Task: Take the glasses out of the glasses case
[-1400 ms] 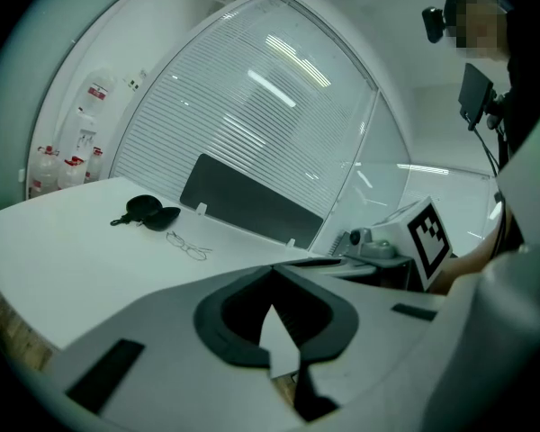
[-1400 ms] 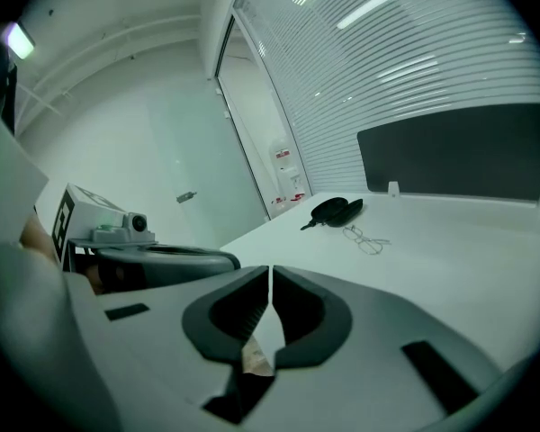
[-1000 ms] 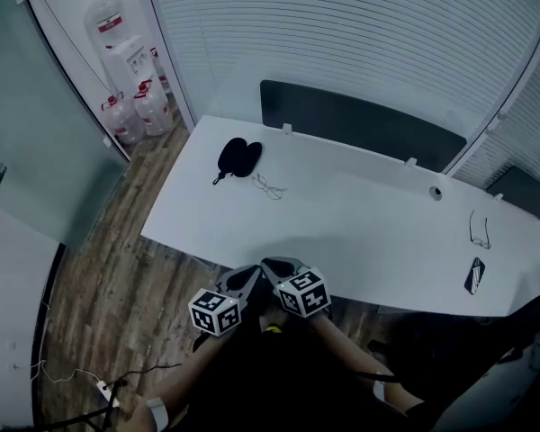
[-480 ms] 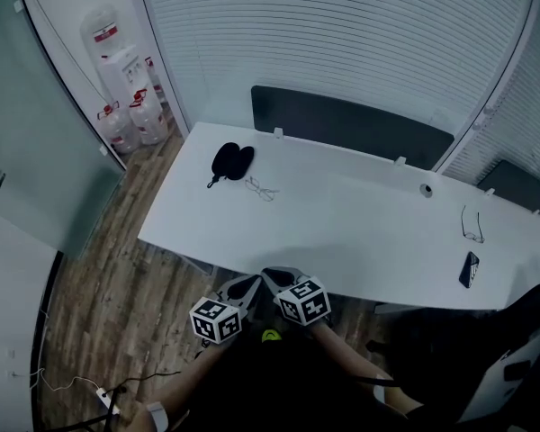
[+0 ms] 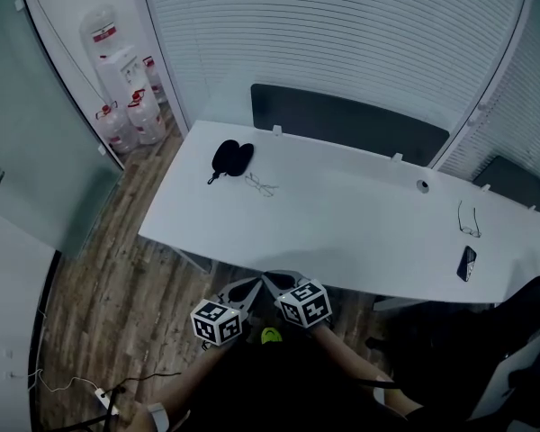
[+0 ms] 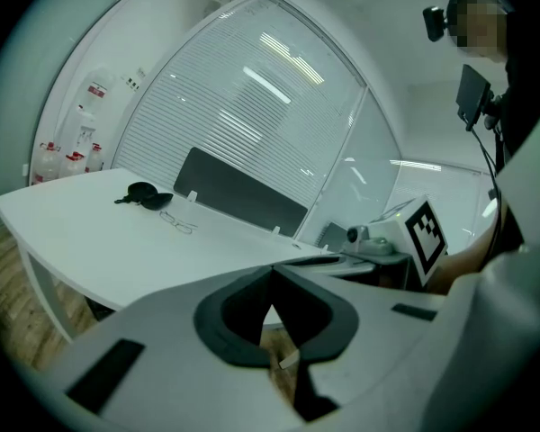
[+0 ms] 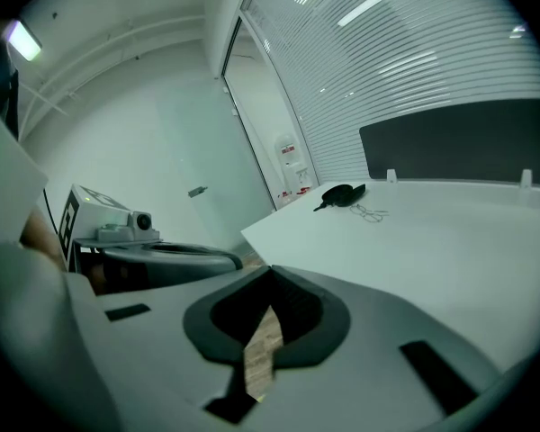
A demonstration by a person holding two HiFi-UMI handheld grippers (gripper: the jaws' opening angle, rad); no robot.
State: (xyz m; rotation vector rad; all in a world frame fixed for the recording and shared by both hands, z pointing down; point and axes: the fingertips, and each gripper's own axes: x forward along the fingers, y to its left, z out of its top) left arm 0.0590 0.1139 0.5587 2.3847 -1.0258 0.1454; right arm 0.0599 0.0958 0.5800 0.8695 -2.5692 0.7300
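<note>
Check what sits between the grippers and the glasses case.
Head view: only bare table lies between the left gripper, the right gripper and the glasses case; the glasses lie beside the case, just off that line.

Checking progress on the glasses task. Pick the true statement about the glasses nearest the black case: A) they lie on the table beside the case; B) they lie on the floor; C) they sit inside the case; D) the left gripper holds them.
A: the glasses lie on the white table beside the black case; the left gripper and right gripper are shut, empty.
</note>
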